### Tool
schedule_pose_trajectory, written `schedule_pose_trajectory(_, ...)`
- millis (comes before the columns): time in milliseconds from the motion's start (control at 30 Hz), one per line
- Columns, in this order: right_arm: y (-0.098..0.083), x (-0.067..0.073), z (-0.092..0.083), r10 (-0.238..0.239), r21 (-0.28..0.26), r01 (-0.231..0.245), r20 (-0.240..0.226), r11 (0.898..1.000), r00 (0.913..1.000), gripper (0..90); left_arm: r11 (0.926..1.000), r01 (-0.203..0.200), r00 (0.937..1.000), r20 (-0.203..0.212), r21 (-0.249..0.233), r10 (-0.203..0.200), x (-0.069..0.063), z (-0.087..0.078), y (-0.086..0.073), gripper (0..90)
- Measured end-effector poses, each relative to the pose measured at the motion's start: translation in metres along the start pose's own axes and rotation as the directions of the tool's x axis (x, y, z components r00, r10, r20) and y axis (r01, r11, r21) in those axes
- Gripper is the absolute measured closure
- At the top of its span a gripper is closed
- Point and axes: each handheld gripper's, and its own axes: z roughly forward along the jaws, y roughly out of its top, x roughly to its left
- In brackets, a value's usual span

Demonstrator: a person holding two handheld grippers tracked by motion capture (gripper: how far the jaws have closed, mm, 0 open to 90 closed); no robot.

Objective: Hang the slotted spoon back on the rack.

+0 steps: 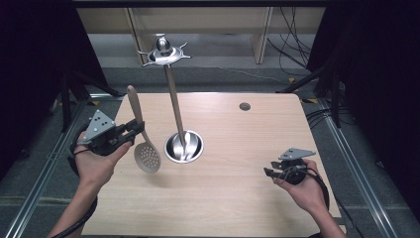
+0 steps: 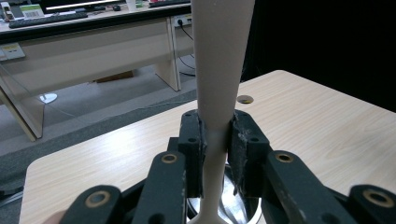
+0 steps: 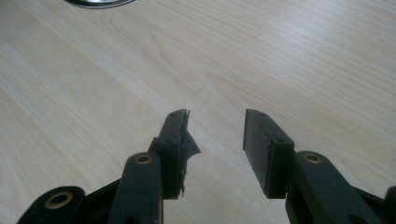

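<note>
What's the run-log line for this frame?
left gripper: shut on slotted spoon, lifted off table | right gripper: open, empty, over table | stand: hooks bare

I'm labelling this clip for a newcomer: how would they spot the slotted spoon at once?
Start at the light wooden table and its tall metal utensil stand near the middle. Left of the stand, the left gripper clamps a beige slotted spoon by its handle. Its round head, full of holes, hangs downward above the table; it is the one utensil here.
</note>
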Motion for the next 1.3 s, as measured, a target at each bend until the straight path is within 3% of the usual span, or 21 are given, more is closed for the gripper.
schedule_pose_trajectory(1000,0.000,0.001,-0.001,0.017,-0.005,-0.017,-0.001,1.000,0.9999,60.5,0.9999,-0.008,0.9999,0.011,-0.015,0.008,0.001,0.005,0.018,75.1)
schedule_pose_trajectory(1300,0.000,-0.001,-0.001,-0.003,-0.007,0.003,0.003,1.000,1.0000,60.5,0.9999,-0.006,0.9999,0.012,-0.014,0.006,0.003,0.007,0.022,75.1)
